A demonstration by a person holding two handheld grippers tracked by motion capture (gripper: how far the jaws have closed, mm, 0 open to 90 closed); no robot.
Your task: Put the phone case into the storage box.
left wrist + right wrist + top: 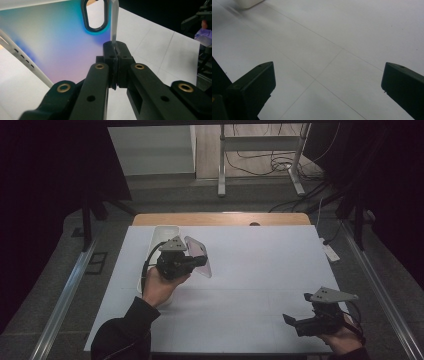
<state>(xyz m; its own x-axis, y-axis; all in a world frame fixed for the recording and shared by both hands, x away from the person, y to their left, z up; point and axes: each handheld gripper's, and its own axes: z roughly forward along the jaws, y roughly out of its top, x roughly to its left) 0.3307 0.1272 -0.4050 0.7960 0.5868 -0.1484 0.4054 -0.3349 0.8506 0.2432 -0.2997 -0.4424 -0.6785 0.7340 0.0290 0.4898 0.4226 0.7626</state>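
Iridescent translucent phone case (199, 256), thin and flexible with an oval camera cut-out, is up off the white table sheet (260, 270), held by one edge beside the white oblong plastic tray (161, 233) at the table's left-centre. In the left gripper view the case (57, 42) shimmers blue to pink and the cut-out sits near the top.

On the left, the left gripper (200, 260) has its jaws pressed together on the case's thin side wall; the left gripper view shows the left gripper (115, 53) biting only a narrow strip of that wall, with the rest of the case hanging free to one side.

On the right, the right gripper (289, 319) rests low near the table's front right corner, well apart from the case; its jaws stand spread with nothing between them, above bare sheet (332, 45).

Likely risks: the slim grip on a soft, slick wall could let the case pivot or slide out if the hand turns quickly, and the flexing shell may fold instead of following the gripper. It could also catch on the tray's rim just beside it.
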